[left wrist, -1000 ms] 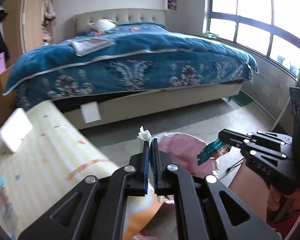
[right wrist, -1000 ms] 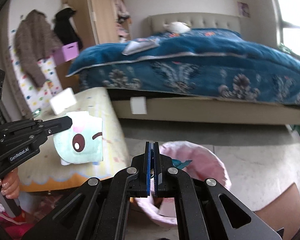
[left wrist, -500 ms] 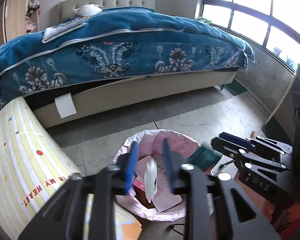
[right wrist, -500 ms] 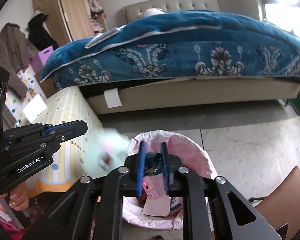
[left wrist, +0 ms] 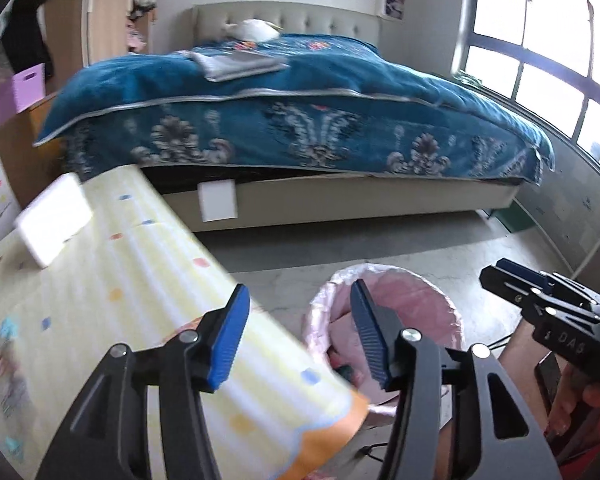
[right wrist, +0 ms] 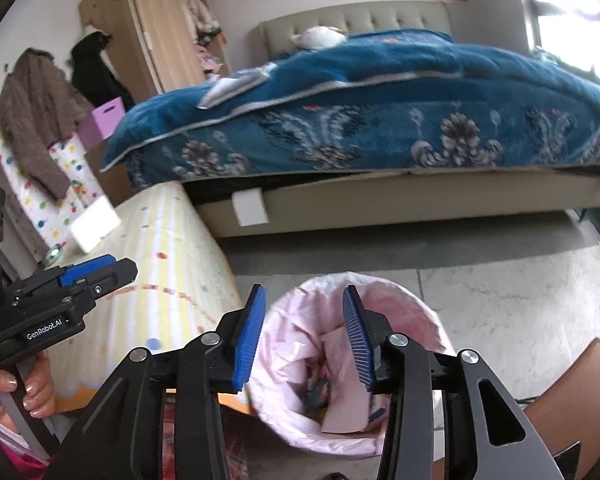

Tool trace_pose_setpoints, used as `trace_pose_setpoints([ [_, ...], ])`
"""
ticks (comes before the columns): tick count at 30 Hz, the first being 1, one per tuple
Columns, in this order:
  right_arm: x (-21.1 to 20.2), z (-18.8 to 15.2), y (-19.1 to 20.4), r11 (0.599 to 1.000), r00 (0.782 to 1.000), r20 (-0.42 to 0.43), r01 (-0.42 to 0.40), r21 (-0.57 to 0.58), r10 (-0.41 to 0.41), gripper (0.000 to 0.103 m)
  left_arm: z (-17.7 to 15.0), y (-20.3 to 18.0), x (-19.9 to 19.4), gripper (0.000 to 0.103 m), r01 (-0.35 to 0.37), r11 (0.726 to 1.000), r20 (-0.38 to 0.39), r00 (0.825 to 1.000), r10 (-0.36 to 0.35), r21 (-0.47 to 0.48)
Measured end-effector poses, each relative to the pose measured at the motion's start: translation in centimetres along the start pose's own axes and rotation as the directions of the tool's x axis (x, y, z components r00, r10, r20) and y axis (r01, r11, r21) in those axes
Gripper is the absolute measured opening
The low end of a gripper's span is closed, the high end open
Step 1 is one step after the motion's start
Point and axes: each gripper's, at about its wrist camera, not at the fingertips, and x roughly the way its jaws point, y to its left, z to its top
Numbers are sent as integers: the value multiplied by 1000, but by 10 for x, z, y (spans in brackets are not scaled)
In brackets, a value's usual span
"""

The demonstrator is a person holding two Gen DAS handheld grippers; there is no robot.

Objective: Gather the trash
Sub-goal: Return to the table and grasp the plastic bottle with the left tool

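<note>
The pink-lined trash bin (right wrist: 384, 320) stands on the pale tiled floor (right wrist: 500, 280), and everything else is best placed from it. The right gripper (right wrist: 304, 332) hangs just above its mouth with jaws spread wide and nothing between the blue pads (right wrist: 248, 336); down inside the bin lie a pink paper sheet (right wrist: 340, 404) and a dark teal wrapper (right wrist: 318, 392), tumbled together among the liner folds. The left gripper (left wrist: 296, 336) is likewise wide open and empty, set over the bin's near-left rim, so that its left finger overlaps the table edge and its right finger overlaps the liner (left wrist: 404, 300). Directly left of the bin, almost touching its rim, is a table under a yellow striped cloth (left wrist: 140, 264) with coloured dots and an orange scalloped border; a white box (left wrist: 52, 220) lies on the far end of it. Beyond the bin, across a strip of grey floor, a bed with a blue patterned quilt (right wrist: 380, 112) spans the room, with a white tag (right wrist: 250, 208) on its beige base. Far left of the bin stand a wooden wardrobe (right wrist: 148, 32), a hanging brown coat (right wrist: 32, 112) and a purple box (right wrist: 104, 118). A brown chair corner (right wrist: 572, 392) sits at the bin's right. In the right wrist view the left gripper shows at the left edge, held by a hand (right wrist: 20, 392).
</note>
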Motion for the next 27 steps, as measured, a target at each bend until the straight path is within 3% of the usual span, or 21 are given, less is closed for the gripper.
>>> trace_pose_setpoints([
  [8, -10, 2, 69, 992, 998, 24, -54, -110, 57, 42, -27, 54, -57, 56, -116, 991, 38, 992, 119, -69],
  [13, -7, 0, 125, 974, 994, 14, -103, -203, 108, 42, -48, 97, -87, 58, -197, 970, 43, 978, 205, -142],
  [19, 2, 1, 175, 947, 982, -37, -191, -257, 188, 42, -74, 153, -117, 67, -295, 919, 28, 949, 313, -261],
  [23, 6, -2, 208, 922, 976, -48, -215, -321, 212, 43, -89, 187, -130, 85, -385, 862, 1, 913, 408, -330],
  [27, 12, -11, 237, 898, 971, -55, -234, -372, 231, 56, -100, 208, -127, 96, -423, 829, -53, 899, 436, -365],
])
